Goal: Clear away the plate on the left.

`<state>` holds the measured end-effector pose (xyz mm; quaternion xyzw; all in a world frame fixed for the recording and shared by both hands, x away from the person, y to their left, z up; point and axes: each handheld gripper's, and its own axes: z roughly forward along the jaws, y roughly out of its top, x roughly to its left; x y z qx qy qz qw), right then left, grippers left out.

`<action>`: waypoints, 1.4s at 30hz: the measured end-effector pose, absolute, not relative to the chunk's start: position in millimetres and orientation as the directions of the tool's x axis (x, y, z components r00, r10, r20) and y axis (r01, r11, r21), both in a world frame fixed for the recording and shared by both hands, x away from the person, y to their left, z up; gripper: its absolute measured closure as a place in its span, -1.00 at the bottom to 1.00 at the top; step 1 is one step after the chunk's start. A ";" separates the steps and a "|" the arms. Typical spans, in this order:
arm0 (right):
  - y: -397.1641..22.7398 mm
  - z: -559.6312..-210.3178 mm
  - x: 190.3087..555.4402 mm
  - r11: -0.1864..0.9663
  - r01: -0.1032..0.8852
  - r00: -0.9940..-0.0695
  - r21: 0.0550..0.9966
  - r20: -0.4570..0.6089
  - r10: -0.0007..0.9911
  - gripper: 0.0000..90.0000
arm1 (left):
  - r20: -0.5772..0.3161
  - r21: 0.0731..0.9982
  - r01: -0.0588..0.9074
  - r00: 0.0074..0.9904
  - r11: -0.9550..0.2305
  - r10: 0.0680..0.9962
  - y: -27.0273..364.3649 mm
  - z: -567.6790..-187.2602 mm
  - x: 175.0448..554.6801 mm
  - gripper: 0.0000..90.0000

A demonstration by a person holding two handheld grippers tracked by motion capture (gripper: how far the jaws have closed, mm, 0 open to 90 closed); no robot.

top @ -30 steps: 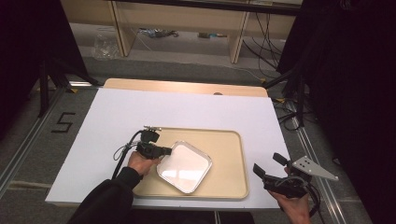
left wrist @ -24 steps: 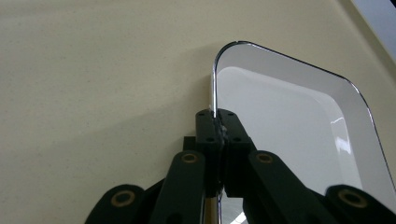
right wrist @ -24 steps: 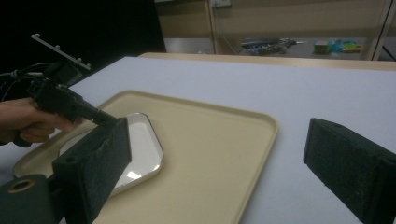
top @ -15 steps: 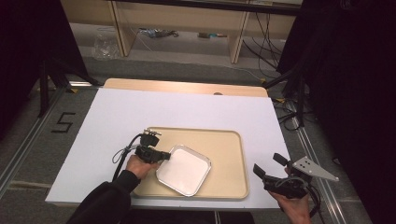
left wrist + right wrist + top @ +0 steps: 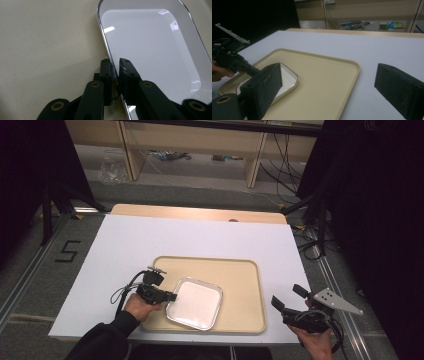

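Left gripper (image 5: pixel 116 68) is sitting at the left rim of the metal dish (image 5: pixel 195 303), jaws straddling that rim w/ a thin gap showing, one outside, one inside; they've just been easing apart, so the pinch is loosening rather than biting. Dish is lying flat in the front-left part of the beige tray (image 5: pixel 240 275) on the counter (image 5: pixel 125 240), its body stretching away to the right of the gripper. Right gripper (image 5: pixel 290 309) is hovering off the tray's right edge, jaws spread wide, nothing betw. them, well apart from the dish. Left hand (image 5: pixel 140 306) is clearly nearer, so any further move on the dish probably falls to it.
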<state>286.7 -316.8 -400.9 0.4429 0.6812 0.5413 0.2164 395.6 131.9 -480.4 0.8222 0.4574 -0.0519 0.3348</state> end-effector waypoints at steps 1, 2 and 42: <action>-316.5 -400.3 286.0 0.030 0.375 -0.501 0.926 0.176 0.847 -0.81 | -0.399 0.503 0.791 0.569 -0.347 0.719 131.9 -480.5 392.7 0.77; -315.3 -401.0 285.7 0.022 0.379 -0.507 0.925 0.188 0.842 -0.81 | -0.411 0.495 0.794 0.572 -0.353 0.710 135.1 -480.8 388.8 0.77; -316.5 -401.0 286.3 0.028 0.383 -0.496 0.923 0.180 0.849 -0.81 | -0.490 0.477 0.812 0.564 -0.337 0.664 123.8 -477.5 350.2 0.61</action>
